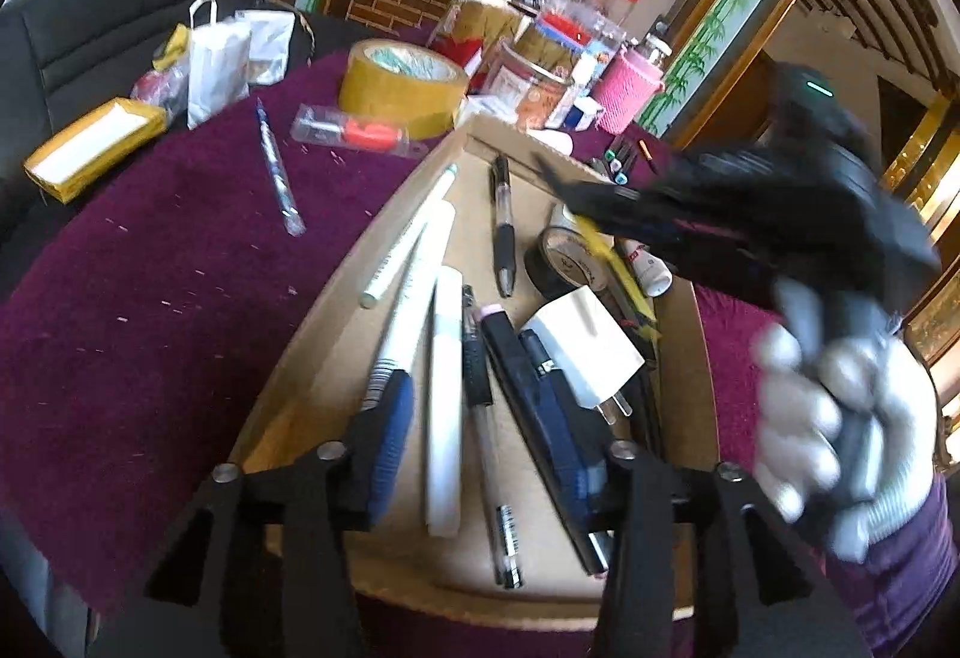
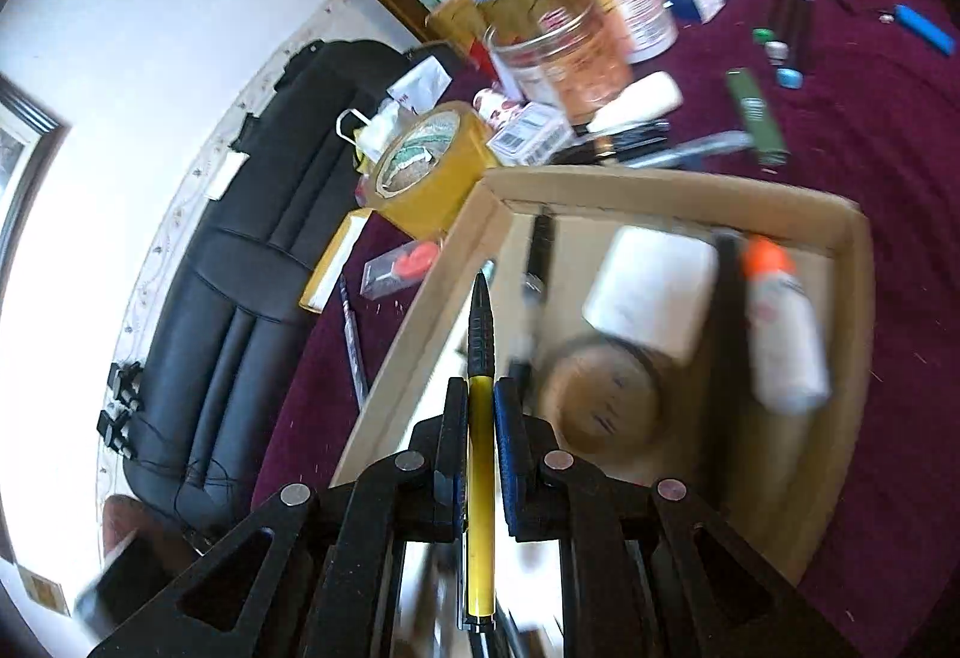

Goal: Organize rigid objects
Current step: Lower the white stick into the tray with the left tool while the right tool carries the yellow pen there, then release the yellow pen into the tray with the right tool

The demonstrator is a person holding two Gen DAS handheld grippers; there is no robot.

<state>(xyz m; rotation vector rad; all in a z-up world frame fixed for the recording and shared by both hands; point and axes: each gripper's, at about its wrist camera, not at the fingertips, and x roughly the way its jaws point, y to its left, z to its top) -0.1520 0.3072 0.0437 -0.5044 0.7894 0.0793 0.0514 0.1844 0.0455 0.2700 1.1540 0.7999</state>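
I had the right claw (image 2: 480, 418) clamped on a yellow pen (image 2: 480, 478) over the box (image 2: 660, 199) (to drop in), left claw (image 1: 486, 448) apart.

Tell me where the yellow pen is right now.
The yellow pen is clamped in the right tongs, tip pointing forward over the near-left part of the cardboard box, left of the black tape roll in the right wrist view.

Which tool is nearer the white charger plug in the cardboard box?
Left. The left tool stands open just below the plug; the right tool, gripping a yellow pen, is farther up the box.
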